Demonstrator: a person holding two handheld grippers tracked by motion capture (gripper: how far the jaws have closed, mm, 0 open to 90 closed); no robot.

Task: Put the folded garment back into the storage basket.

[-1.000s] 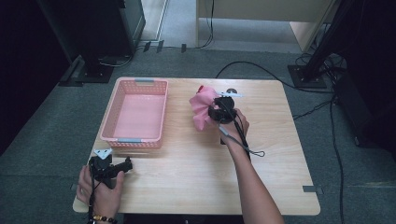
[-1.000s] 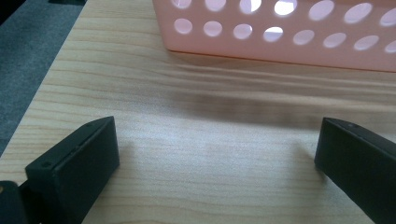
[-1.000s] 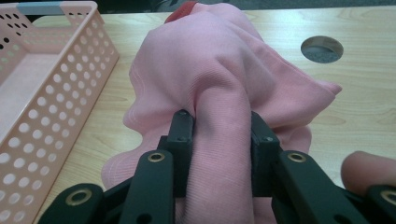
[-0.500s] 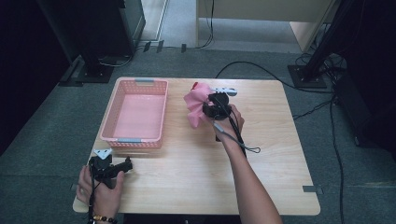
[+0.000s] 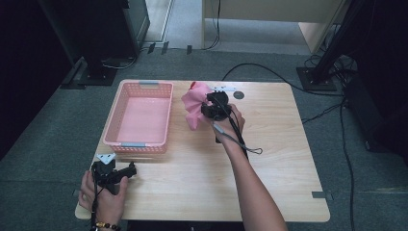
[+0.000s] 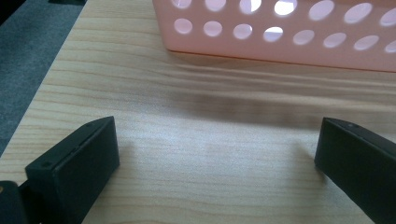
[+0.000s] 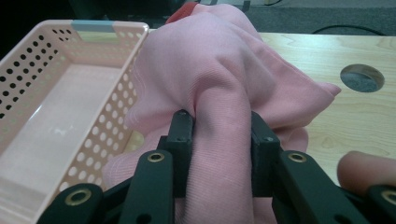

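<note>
Beside the pink basket: carry the cloth in over the rim.

From the high view, your right gripper (image 5: 208, 107) holds the pink cloth (image 5: 193, 103) above the table (image 5: 269, 168), just right of the pink perforated basket (image 5: 139, 144); lift until the hanging folds clear its wall. In the left gripper view, your left gripper (image 6: 215, 154) sits with jaws wide apart and nothing between them, low over the wood near the basket (image 6: 280, 35); leave it parked. In the right gripper view, the jaws pinch a fold of cloth (image 7: 224, 93) firmly; keep that clamp until you are over the basket (image 7: 60, 116) floor.
</note>
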